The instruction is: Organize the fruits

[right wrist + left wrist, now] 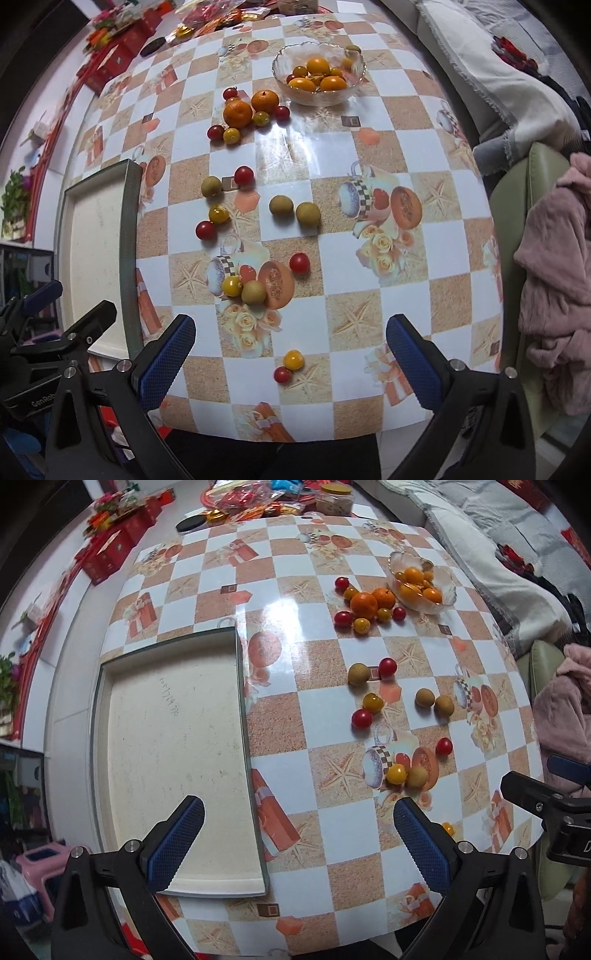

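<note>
Both claws hang over the near edge of the desk [388,110], each with jaws wide apart and nothing between them. My left claw [298,834] sits over the near right corner of the tray [242,701]; my right claw [290,354] is just beside it, over open checkered cloth.

Edges: the tray lies along the left side of the desk, its long right wall facing the fruit. A clear strip of cloth runs between that wall and the nearest fruit. The desk's right edge meets a sofa with a pink garment [554,258]. The far edge is crowded with packets and a jar [334,498].

Count, right wrist view:
- Bowl [284,59], one, glass, far right of centre, holding several oranges and small fruit; exact number unclear.
- Oranges [238,113] loose on the desk: two, touching, left of the bowl.
- Red tomatoes [299,263]: eight loose.
- Yellow tomatoes [232,286]: five loose.
- Longans [307,214]: four loose.

Nearest fruit: a red-yellow pair between my right claw's fingers [166,362].
</note>
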{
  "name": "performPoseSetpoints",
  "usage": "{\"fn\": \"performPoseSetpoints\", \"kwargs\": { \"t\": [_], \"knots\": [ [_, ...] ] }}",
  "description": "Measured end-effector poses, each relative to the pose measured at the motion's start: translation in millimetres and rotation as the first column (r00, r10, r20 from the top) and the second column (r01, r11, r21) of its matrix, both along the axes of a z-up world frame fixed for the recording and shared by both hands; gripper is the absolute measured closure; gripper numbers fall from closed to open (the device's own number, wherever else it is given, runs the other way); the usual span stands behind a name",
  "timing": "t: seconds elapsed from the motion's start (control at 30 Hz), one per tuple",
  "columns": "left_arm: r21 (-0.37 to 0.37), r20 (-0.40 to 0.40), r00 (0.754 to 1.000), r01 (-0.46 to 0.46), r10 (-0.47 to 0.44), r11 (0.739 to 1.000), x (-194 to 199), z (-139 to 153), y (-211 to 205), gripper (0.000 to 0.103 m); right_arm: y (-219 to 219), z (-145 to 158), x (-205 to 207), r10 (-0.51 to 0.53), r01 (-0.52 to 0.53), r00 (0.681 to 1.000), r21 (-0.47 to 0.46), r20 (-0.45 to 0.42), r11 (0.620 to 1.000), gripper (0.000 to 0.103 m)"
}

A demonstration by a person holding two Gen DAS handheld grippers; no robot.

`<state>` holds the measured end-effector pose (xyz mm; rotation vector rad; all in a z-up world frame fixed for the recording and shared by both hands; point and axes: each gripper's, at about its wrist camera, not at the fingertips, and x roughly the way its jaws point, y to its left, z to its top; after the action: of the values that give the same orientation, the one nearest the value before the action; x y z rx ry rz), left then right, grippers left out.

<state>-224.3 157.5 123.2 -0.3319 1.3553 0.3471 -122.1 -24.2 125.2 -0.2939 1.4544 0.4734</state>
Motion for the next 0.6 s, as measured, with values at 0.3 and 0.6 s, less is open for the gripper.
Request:
{"fn": "performPoseSetpoints", "kwargs": {
  "t": [0.3,0.6],
  "knots": [
    [0.017,-0.027,0.999,-0.032,0.032,0.999,3.7,-0.9,-8.6,0.0,-5.7,-4.4,11.1,0.034,-0.034,0.999,0.008,-0.025,0.999,0.0],
    [0.024,-0.045,0.999,-0.02,0.021,1.0,5.6,-0.5,-12.7,0.0,-12.3,-8.7,12.2,0.013,-0.013,0.999,0.012,-0.036,1.0,0.0]
  ]
}}
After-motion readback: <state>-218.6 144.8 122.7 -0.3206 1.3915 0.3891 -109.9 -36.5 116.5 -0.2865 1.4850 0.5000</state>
